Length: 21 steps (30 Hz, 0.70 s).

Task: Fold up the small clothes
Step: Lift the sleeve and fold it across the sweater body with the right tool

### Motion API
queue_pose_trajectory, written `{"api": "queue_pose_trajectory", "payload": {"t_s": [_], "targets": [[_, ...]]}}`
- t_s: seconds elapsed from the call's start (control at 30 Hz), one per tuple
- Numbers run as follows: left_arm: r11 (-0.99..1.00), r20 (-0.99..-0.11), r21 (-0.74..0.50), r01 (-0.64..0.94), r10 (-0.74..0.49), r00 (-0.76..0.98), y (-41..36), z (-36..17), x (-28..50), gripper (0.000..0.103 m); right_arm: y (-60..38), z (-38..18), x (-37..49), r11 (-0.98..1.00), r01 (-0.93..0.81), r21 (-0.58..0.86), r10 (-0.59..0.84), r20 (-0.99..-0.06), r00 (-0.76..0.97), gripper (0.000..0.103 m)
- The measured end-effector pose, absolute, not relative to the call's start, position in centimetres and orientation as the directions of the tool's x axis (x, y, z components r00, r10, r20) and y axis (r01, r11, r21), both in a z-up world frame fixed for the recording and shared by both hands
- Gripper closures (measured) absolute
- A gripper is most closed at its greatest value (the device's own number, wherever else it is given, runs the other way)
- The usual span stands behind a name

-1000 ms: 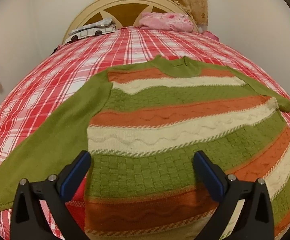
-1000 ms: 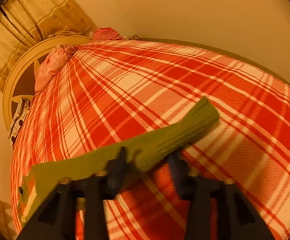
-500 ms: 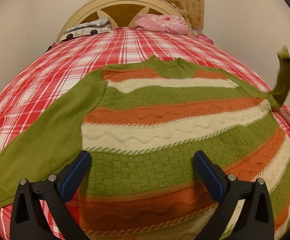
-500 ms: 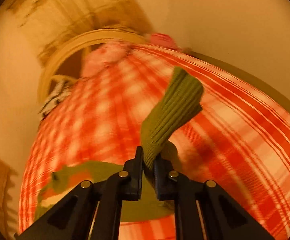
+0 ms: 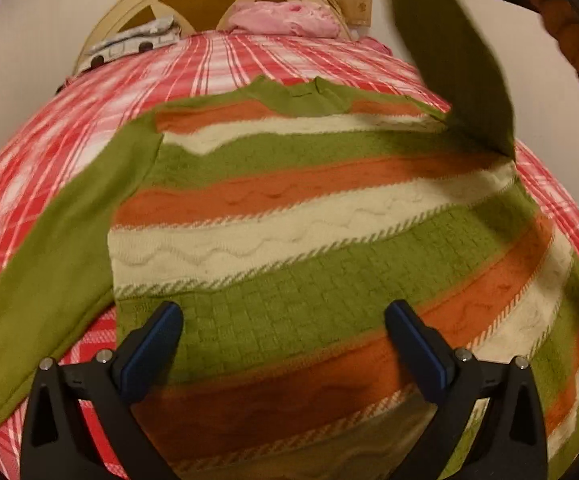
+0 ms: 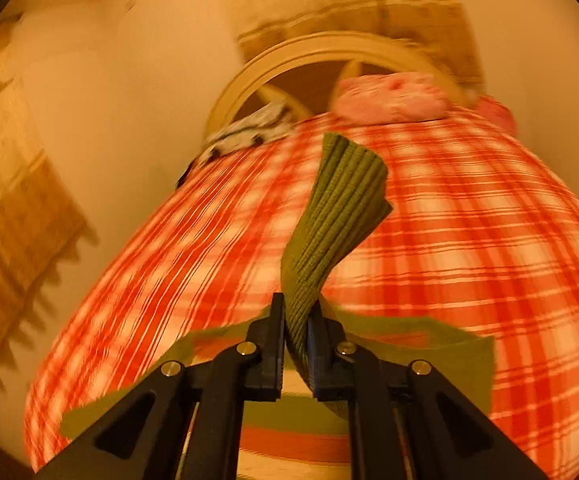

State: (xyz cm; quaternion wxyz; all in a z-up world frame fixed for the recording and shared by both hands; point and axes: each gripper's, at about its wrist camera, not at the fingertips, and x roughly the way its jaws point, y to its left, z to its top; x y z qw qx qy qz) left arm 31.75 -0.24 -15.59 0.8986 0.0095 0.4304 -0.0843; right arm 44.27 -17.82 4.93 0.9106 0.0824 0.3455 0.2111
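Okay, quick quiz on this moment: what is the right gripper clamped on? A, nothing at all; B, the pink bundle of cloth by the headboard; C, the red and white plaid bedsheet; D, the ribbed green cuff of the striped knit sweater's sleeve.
D: the right gripper has its jaws shut on the ribbed green cuff of the striped knit sweater, whose sleeve is raised off the bed.

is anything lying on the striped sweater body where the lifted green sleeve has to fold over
Nothing visible does. The right tongs hold the green ribbed sleeve up, and the green, orange and cream striped knit sweater lies bare on the red plaid bed.
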Motion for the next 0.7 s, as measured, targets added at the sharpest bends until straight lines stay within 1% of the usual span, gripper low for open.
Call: {"api": "queue_pose_trajectory", "payload": {"t_s": [0.07,0.17,0.2,0.23,0.27,0.3,0.33,0.4,0.47,0.53,0.6,0.63,0.7], "targets": [[0.983,-0.778,-0.094,0.157,-0.171,0.604,0.2,-15.7,31.9,0.0,-15.5,3.1,43.9,0.882,-0.351,0.314,0.471,-0.61,0.637,0.094],[0.979,-0.78,-0.137,0.15,-0.2,0.594,0.7,-15.9,32.1,0.0,-13.0,0.0,44.2,0.838,-0.394,0.378,0.544,-0.636,0.547,0.093],[0.979,-0.778,-0.139,0.151,-0.202,0.595,0.7,-15.9,32.1,0.0,-12.5,-0.8,44.3,0.827,-0.404,0.39,0.559,-0.646,0.52,0.088],[0.979,-0.778,-0.138,0.151,-0.201,0.595,0.6,-15.9,32.1,0.0,-12.0,-1.7,44.0,0.819,-0.417,0.395,0.569,-0.657,0.494,0.082],[0.979,-0.778,-0.138,0.152,-0.202,0.595,0.6,-15.9,32.0,0.0,-11.6,-2.1,43.6,0.811,-0.433,0.393,0.576,-0.662,0.479,0.064],[0.977,-0.777,-0.149,0.154,-0.212,0.592,0.7,-15.9,32.0,0.0,-11.8,-2.3,43.0,0.802,-0.451,0.392,0.586,-0.661,0.469,0.051],[0.975,-0.778,-0.16,0.154,-0.221,0.588,0.9,-16.0,32.0,0.0,-12.4,-2.4,42.4,0.796,-0.461,0.393,0.594,-0.654,0.468,0.049],[0.972,-0.776,-0.175,0.154,-0.233,0.586,1.1,-15.9,31.9,0.0,-13.4,-2.3,41.5,0.788,-0.471,0.398,0.604,-0.651,0.46,0.048],[0.976,-0.776,-0.152,0.154,-0.214,0.593,1.0,-15.5,31.7,0.0,-14.9,-1.9,40.4,0.807,-0.458,0.373,0.58,-0.649,0.493,0.048],[0.978,-0.75,-0.135,0.16,-0.206,0.628,1.1,-14.2,31.1,0.001,-17.0,-1.6,39.0,0.841,-0.427,0.331,0.531,-0.654,0.539,0.048],[0.973,-0.703,-0.158,0.17,-0.232,0.673,1.6,-12.0,30.5,0.001,-18.6,-1.8,38.1,0.875,-0.399,0.272,0.472,-0.662,0.582,0.048],[0.973,-0.688,-0.16,0.166,-0.231,0.688,1.9,-11.2,30.6,0.0,-18.9,-2.2,37.9,0.895,-0.395,0.209,0.422,-0.683,0.596,0.048],[0.978,-0.656,-0.146,0.149,-0.208,0.725,2.5,-9.1,30.8,0.0,-19.4,-3.2,38.4,0.909,-0.388,0.151,0.37,-0.719,0.588,0.048]]}}
